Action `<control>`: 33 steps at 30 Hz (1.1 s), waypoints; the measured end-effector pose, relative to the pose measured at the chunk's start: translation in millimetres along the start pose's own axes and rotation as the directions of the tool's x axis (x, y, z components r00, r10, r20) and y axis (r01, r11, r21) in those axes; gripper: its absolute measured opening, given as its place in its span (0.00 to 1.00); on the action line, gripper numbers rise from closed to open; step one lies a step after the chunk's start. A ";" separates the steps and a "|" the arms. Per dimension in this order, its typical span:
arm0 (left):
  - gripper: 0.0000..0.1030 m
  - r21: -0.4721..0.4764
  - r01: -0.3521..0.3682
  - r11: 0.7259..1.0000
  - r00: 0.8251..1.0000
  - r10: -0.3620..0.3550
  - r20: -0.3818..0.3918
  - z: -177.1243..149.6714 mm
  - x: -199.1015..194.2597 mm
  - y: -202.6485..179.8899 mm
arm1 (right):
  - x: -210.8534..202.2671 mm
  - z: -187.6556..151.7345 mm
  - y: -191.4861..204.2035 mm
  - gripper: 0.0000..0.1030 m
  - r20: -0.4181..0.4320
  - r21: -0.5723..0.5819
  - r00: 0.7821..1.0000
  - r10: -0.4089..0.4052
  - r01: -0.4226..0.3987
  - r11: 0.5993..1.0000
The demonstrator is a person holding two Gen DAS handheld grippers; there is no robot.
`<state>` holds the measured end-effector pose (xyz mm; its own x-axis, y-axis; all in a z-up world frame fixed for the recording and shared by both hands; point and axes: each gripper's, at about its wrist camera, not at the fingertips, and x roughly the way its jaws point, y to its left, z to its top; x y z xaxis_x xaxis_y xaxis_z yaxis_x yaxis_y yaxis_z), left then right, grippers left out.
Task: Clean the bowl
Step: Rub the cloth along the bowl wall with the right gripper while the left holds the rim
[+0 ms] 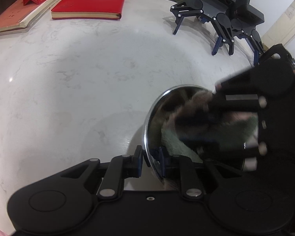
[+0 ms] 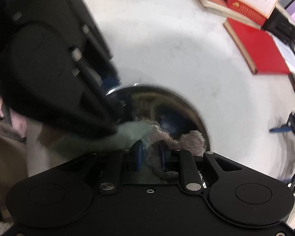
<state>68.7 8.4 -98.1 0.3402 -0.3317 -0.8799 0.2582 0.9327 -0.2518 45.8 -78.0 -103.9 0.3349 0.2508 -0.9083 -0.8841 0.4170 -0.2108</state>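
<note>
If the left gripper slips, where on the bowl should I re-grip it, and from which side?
Take the bowl by its thin rim, on the side facing the left gripper: one finger inside, one outside. The polished wall is smooth and curved, and the right gripper with the cloth fills the inside.

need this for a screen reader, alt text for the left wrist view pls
The left gripper clamps the rim of a shiny metal bowl on a white marble table, while the right gripper wipes inside with a green cloth. Red books lie beyond.
</note>
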 end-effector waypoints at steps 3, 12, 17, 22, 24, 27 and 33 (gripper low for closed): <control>0.16 -0.003 -0.001 1.000 1.000 0.001 0.002 0.4 0.8 -0.2 | -1.0 -5.1 -8.9 0.17 -0.006 0.032 1.000 -0.023 0.023 0.999; 0.16 0.003 -0.006 1.000 1.000 0.006 -0.001 0.1 2.0 -3.0 | -3.3 -7.6 8.1 0.19 -0.036 0.005 0.998 0.043 -0.043 0.999; 0.17 0.004 -0.010 1.000 1.000 0.010 0.002 1.4 2.6 -3.9 | -2.0 -5.3 -11.4 0.19 -0.013 0.033 0.999 -0.031 0.031 0.999; 0.16 0.004 0.000 1.000 1.000 0.000 0.009 1.2 5.0 -7.0 | -8.8 -25.2 3.3 0.19 -0.067 0.008 0.998 0.015 -0.014 1.000; 0.16 0.004 -0.004 1.000 1.000 0.004 0.010 0.9 5.0 -7.8 | -6.9 -21.5 3.9 0.19 -0.067 0.003 0.997 0.037 -0.037 0.999; 0.16 0.002 -0.006 1.000 1.000 0.006 0.007 0.8 4.6 -7.6 | -0.7 -9.5 8.5 0.19 -0.035 -0.034 0.999 0.004 -0.005 0.999; 0.17 -0.002 0.001 1.000 1.000 -0.001 0.011 1.0 4.5 -5.0 | -2.8 -12.2 0.3 0.19 -0.037 -0.027 0.997 -0.063 0.063 0.998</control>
<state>69.9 2.1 -100.4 0.3495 -0.3341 -0.8754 0.2564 0.9327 -0.2536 40.7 -89.2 -105.9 0.3780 0.1913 -0.9058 -0.8699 0.4084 -0.2767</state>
